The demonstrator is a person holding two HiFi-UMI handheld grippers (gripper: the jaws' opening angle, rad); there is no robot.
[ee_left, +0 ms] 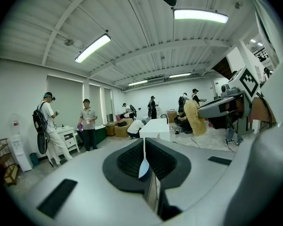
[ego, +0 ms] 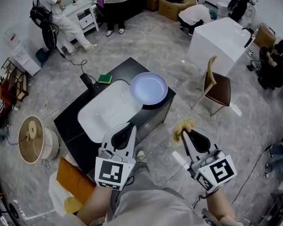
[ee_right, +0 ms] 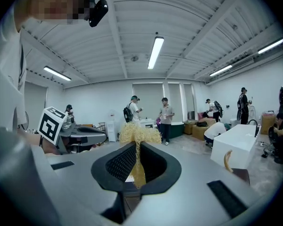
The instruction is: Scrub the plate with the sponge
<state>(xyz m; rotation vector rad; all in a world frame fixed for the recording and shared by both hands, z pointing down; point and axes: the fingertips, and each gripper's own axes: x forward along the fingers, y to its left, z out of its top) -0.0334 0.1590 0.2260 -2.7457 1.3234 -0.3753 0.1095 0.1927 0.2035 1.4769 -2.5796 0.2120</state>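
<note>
- Plate (ego: pixel 148 88), pale blue and round, sat on the black counter (ego: pixel 122 67) in the upper middle of the head view, touching the right end of the white sink (ego: pixel 101 112).
- Left gripper (ego: pixel 130 126) had its jaws pressed together with nothing between them. Its tips showed against the sink's lower right rim, just below the plate in the frame and apart from it.
- Right gripper (ego: pixel 184 132), lower right of the plate and off the counter, was clamped on a straw-coloured fibrous sponge (ego: pixel 184 125). The sponge's tuft spread out beyond the jaw tips.
- A green scouring pad (ego: pixel 104 78) lay on the counter at the sink's upper edge.
</note>
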